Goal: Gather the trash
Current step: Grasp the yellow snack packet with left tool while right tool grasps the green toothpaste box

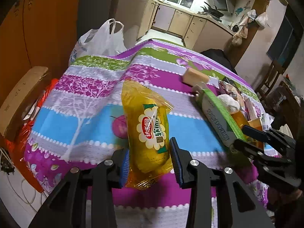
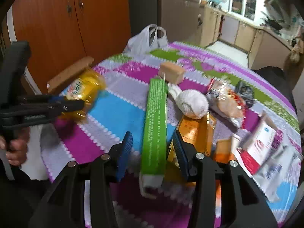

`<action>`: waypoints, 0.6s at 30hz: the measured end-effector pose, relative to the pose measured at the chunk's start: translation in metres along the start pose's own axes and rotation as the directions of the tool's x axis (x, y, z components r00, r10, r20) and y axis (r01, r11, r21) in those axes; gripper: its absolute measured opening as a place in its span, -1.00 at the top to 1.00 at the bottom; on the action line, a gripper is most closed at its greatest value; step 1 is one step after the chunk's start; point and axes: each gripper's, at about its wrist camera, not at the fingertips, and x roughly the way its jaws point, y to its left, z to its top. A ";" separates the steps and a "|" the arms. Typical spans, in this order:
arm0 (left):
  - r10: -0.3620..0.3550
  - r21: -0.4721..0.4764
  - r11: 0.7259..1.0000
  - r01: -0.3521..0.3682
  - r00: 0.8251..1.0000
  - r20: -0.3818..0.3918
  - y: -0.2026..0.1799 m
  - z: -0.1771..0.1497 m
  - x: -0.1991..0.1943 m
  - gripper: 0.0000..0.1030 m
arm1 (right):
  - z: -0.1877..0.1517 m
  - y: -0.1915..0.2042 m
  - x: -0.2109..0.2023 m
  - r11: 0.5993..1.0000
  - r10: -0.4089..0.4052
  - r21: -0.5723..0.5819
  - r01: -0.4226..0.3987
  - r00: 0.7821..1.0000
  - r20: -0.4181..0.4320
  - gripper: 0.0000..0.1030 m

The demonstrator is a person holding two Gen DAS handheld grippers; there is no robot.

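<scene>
My left gripper (image 1: 149,162) is shut on a yellow snack wrapper (image 1: 150,131) and holds it above the striped tablecloth (image 1: 85,125). It shows from the side in the right wrist view (image 2: 76,105), with the wrapper (image 2: 86,91) between its fingers. My right gripper (image 2: 152,153) is open, its jaws on either side of a long green and white box (image 2: 154,131); the right pad is close to the box, the left pad stands apart. The green box (image 1: 220,115) also shows in the left wrist view, with the right gripper (image 1: 245,134) at its near end.
A white paper ball (image 2: 193,103), an orange packet (image 2: 193,133), a tan block (image 2: 172,72), a clear snack bag (image 2: 226,102) and a red-and-white box (image 2: 260,144) lie on the table. A white plastic bag (image 2: 147,38) hangs at the far edge. A cardboard box (image 1: 20,98) stands to the left.
</scene>
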 end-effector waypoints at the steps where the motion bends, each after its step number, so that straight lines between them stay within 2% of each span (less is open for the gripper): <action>1: 0.007 -0.005 1.000 -0.007 1.000 -0.007 0.003 0.000 0.001 0.24 | 0.000 -0.002 0.005 1.000 0.000 -0.002 0.000 1.000 -0.016 0.18; 3: 0.000 -0.015 1.000 0.000 1.000 -0.010 0.007 0.000 0.000 0.24 | 0.001 -0.003 0.011 1.000 0.003 -0.012 -0.004 1.000 -0.023 0.31; 4: 0.005 -0.012 1.000 -0.005 1.000 -0.006 0.006 0.000 -0.001 0.24 | 0.002 -0.002 0.010 1.000 0.026 -0.010 -0.026 0.999 -0.024 0.49; 5: 0.013 -0.005 1.000 -0.013 1.000 0.001 0.006 0.000 -0.002 0.24 | 0.002 0.000 0.011 0.999 0.039 -0.010 -0.039 0.999 -0.028 0.51; 10: 0.024 0.025 0.999 -0.024 1.000 0.007 -0.001 -0.002 0.000 0.23 | -0.007 0.013 0.015 0.999 -0.002 -0.053 0.000 0.999 -0.037 0.50; 18: 0.030 0.071 0.997 -0.032 0.999 0.032 -0.009 -0.005 0.002 0.23 | -0.023 0.015 0.001 0.996 0.015 0.083 -0.016 1.000 0.016 0.56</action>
